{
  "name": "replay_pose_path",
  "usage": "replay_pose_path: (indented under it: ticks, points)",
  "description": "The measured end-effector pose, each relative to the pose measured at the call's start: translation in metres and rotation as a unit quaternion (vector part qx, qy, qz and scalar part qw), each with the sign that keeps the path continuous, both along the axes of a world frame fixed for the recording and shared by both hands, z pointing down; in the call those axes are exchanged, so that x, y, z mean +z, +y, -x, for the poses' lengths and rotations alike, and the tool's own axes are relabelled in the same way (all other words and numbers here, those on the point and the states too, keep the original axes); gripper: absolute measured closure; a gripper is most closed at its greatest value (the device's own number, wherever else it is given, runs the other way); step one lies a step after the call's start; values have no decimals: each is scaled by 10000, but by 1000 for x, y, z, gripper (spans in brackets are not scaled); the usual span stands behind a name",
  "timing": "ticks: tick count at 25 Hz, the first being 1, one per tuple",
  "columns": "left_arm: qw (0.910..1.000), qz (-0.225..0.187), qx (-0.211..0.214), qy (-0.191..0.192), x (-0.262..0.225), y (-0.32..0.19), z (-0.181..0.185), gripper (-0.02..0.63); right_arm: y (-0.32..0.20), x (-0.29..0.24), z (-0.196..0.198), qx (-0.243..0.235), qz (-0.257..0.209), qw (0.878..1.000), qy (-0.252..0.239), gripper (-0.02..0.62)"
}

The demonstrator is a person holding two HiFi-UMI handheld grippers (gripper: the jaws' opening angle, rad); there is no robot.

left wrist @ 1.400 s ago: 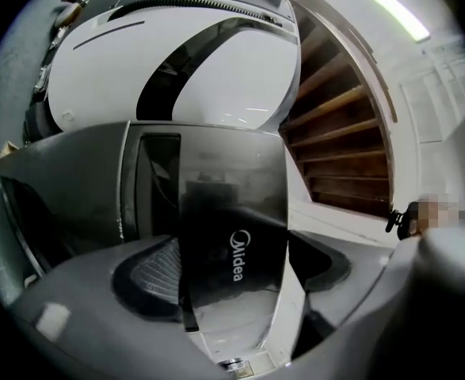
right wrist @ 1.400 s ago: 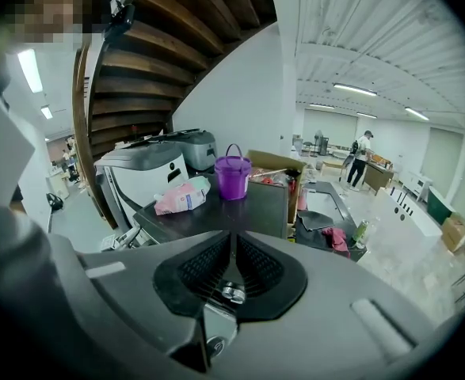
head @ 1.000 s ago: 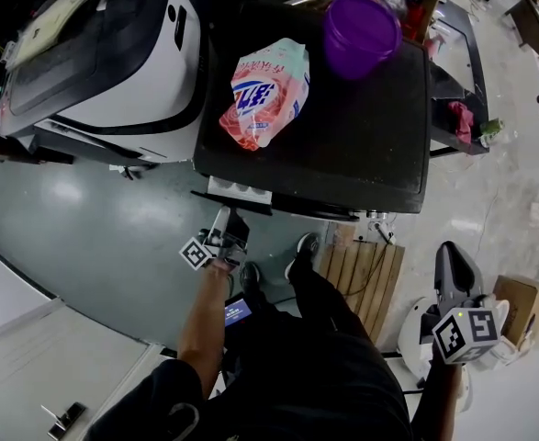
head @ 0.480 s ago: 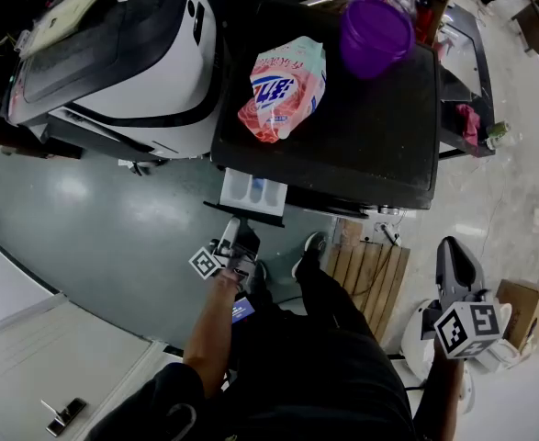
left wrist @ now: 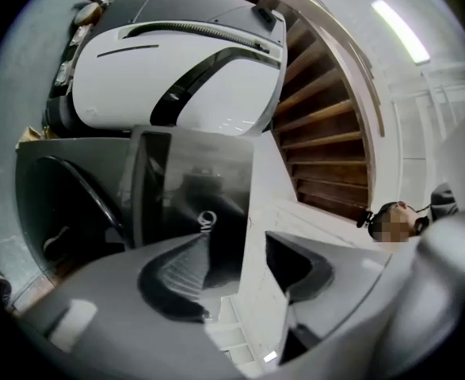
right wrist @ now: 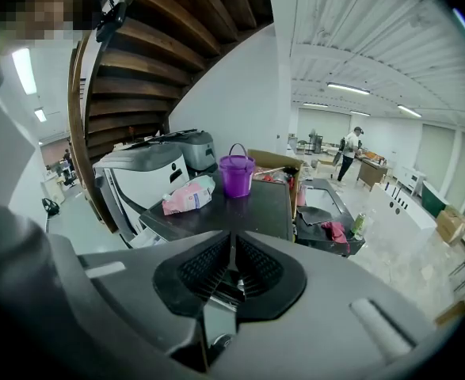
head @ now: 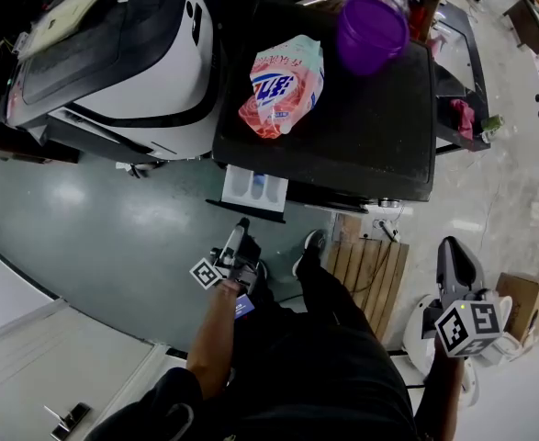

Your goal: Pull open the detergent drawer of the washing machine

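You're seeing the white detergent drawer (head: 253, 189) standing pulled open, projecting from the dark washing machine's (head: 361, 127) front edge by its left corner.

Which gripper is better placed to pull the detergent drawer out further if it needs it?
Left. The left gripper sits just in front of the pulled-out detergent drawer, pointing at it, its fingers closing on nothing. The right gripper hangs off to the side, beyond the corner of the washing machine, fingers shut.

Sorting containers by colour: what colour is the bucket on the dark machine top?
The bucket is purple; the head view shows it best.
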State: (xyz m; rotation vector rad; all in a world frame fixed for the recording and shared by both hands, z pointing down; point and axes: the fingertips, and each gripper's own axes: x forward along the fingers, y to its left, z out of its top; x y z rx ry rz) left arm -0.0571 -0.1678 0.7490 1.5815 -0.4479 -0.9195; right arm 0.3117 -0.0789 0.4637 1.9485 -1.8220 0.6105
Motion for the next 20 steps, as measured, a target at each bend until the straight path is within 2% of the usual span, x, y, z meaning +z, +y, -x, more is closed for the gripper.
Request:
replay_pose_path:
  ticks: [1, 2, 5, 8, 11, 14, 16, 18, 20]
  points:
    - [9999, -105, 80, -43, -5, -3, -3, 302, 0, 0, 1, 6, -12, 10000, -15, 588]
    - [9996, -157, 196, -94, -9, -5, -6, 288, 0, 0, 3, 4, -30, 10000, -43, 588]
    - [9975, -336, 555, -283, -24, -2, -10, 287, -3, -2, 15, -95, -140, 9998, -146, 588]
    - [9930, -688, 773, -570, -46, 4, -9, 287, -4, -6, 24, -172, -284, 9992, -221, 588]
    - [9810, -1161, 1064, -1133, -68, 11, -5, 287, -2, -9, 34, -194, -390, 9986, -308, 588]
    - [9633, -1713, 1364, -1554, -105, 17, -2, 285, -6, -14, 52, -285, -539, 9973, -404, 588]
    - [9470, -2142, 1547, -1830, -130, 25, -1, 285, -6, -18, 63, -349, -640, 9963, -445, 588]
    - [9252, -2598, 1731, -2157, -153, 34, 1, 284, -5, -25, 75, -394, -744, 9953, -471, 588]
    - [8985, -3071, 1864, -2524, -176, 42, 3, 284, -3, -31, 84, -417, -848, 9943, -484, 588]
